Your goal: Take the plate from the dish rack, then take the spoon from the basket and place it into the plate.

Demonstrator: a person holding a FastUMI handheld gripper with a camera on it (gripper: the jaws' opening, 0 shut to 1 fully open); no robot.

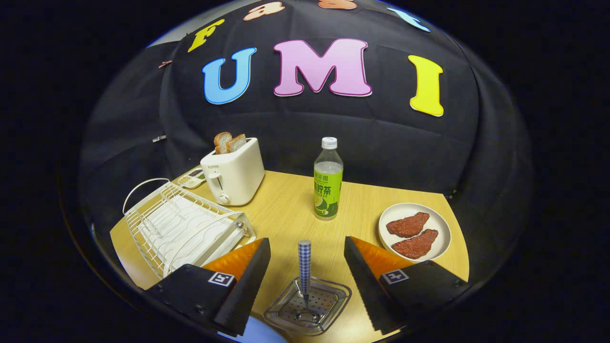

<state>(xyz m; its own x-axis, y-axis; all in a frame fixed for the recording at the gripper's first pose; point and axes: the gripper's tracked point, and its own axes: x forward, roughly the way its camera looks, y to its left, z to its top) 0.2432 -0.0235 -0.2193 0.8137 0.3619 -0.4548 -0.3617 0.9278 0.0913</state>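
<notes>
Two fingers of the claw (307,281) stand spread wide apart at the near side of the wooden bench (286,209), and they pinch nothing. Between the fingers, a little low, sits a small clear basket (329,307) with a perforated bottom. One spoon (304,267) stands almost upright in this basket; its handle has a blue and white check pattern and points up, and its lower end rests on the bottom of the basket. Neither finger touches the spoon or the basket.

On the left, beyond the left finger, lies a white wire dish rack (183,224). Something white and flat lies inside the rack, but I cannot tell if it is the plate or only the tray of the rack. Farther on the left stands a cream toaster (233,176) with two slices of bread (229,142) sticking out of its top. Just beside the toaster, on its left, is a small flat object (191,179) that is too small to make out.

Far ahead of the fingers, near the middle of the bench, a bottle (328,178) with a green label and a white cap stands upright. On the right, beyond the right finger, a round pale plate (441,224) carries two reddish-brown pieces of meat (412,233), lying side by side.
</notes>
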